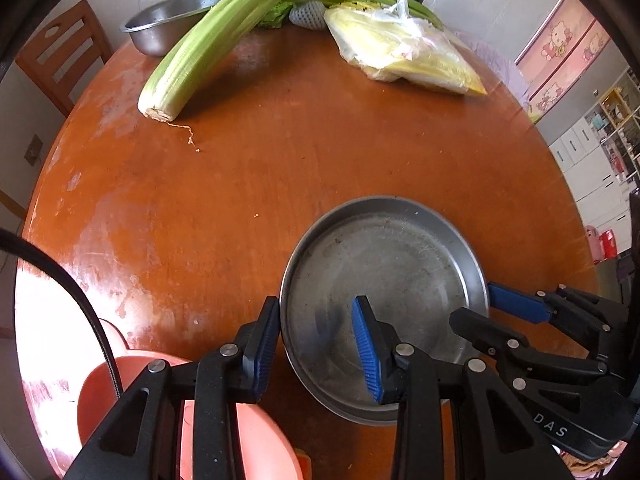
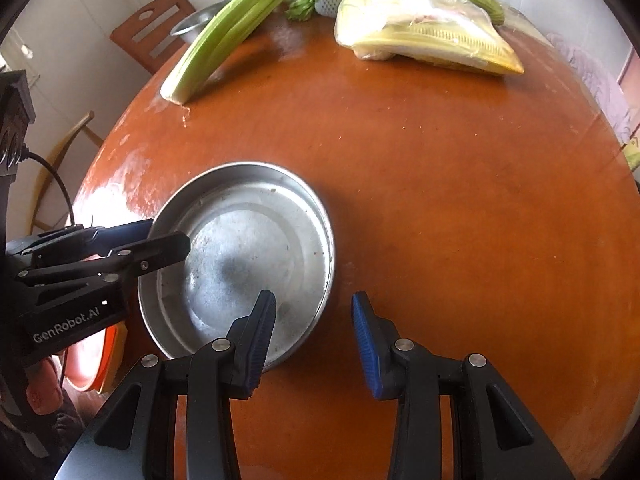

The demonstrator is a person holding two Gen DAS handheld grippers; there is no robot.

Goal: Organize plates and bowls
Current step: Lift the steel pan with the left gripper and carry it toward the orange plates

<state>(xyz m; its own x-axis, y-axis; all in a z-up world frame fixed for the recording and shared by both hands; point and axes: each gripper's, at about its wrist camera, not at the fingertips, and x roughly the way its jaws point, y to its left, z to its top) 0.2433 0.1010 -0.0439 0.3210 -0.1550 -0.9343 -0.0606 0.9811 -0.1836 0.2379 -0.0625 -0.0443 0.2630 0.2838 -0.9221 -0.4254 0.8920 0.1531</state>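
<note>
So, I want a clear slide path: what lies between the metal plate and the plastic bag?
Nothing but bare table separates metal plate and plastic bag; both wrist views show it.

We see a round, shallow stainless-steel plate [image 1: 384,280] [image 2: 248,248] lying flat and upright on the table, its dull, scuffed floor bare, with the edge of a second one showing beneath. It sits between our two grippers, each straddling its rim on opposite sides. Far ahead of the left gripper rests a deeper round stainless-steel bowl [image 1: 168,26] [image 2: 192,22], upright, partly covered.
</note>
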